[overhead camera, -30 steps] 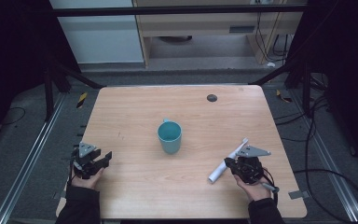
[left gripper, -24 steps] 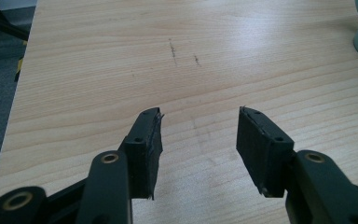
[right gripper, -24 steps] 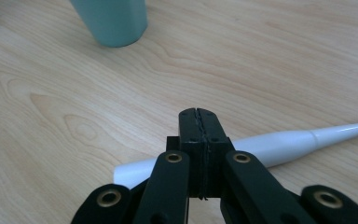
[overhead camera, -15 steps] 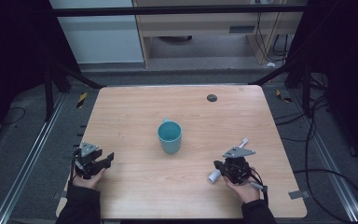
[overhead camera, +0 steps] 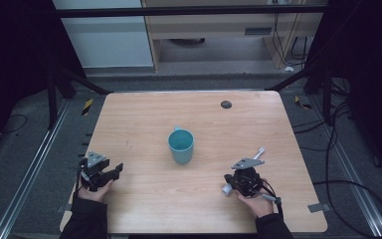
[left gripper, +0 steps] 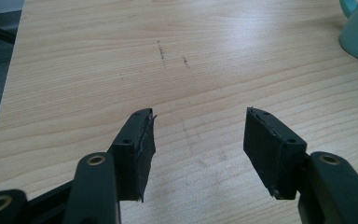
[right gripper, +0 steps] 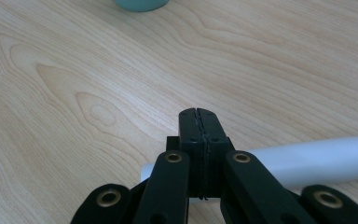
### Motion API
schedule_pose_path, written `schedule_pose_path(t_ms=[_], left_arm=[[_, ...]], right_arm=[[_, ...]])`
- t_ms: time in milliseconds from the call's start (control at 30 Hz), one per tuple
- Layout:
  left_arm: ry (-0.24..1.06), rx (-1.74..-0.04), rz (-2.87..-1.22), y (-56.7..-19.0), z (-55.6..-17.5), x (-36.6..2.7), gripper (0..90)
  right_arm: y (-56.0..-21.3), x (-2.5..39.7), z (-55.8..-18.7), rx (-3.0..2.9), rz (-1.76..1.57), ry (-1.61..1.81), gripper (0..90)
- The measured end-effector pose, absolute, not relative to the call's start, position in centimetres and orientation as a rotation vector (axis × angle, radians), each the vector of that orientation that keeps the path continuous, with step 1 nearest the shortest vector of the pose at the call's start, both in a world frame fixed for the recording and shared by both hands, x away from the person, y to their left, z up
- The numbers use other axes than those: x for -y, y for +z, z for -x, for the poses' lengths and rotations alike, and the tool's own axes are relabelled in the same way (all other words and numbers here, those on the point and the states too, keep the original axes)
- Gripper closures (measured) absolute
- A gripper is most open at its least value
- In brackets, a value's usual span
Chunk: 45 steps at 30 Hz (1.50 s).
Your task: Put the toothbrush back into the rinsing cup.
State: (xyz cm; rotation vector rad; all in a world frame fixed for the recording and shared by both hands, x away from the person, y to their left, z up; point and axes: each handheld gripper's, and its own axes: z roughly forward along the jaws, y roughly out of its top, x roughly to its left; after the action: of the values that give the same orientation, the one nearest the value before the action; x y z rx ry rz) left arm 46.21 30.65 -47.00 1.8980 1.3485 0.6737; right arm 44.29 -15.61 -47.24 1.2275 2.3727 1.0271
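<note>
We are resting the left hand-held gripper (overhead camera: pixel 113 172) released at lower left; the right hand-held gripper (right gripper: pixel 199 122) is clenched empty over the white tube (right gripper: pixel 317 158) on the bench (overhead camera: pixel 144 119), which may roll away.

A wooden table (overhead camera: pixel 144 124) stands on grey floor (overhead camera: pixel 25 149), shelving (overhead camera: pixel 214 30) behind.

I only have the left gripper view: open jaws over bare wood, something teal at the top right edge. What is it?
Observer: A mug, upright, handle towards the far side.
Operator: What's the right gripper doing?
Observer: The right gripper is low over the wood, its jaws pressed together.
Operator: Holding anything?
Observer: Nothing between the jaw tips; a white tube lies crosswise beneath it.
</note>
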Motion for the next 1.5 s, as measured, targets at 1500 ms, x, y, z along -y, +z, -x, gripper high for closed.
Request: schedule_pose_path(t_ms=[1500], left_arm=[[0.665, -1.344, -1.909, -47.0, -46.2, -30.6, 42.8]], right_arm=[[-47.4, 17.4, -43.5, -2.379, -1.266, 0.95, 90.0]])
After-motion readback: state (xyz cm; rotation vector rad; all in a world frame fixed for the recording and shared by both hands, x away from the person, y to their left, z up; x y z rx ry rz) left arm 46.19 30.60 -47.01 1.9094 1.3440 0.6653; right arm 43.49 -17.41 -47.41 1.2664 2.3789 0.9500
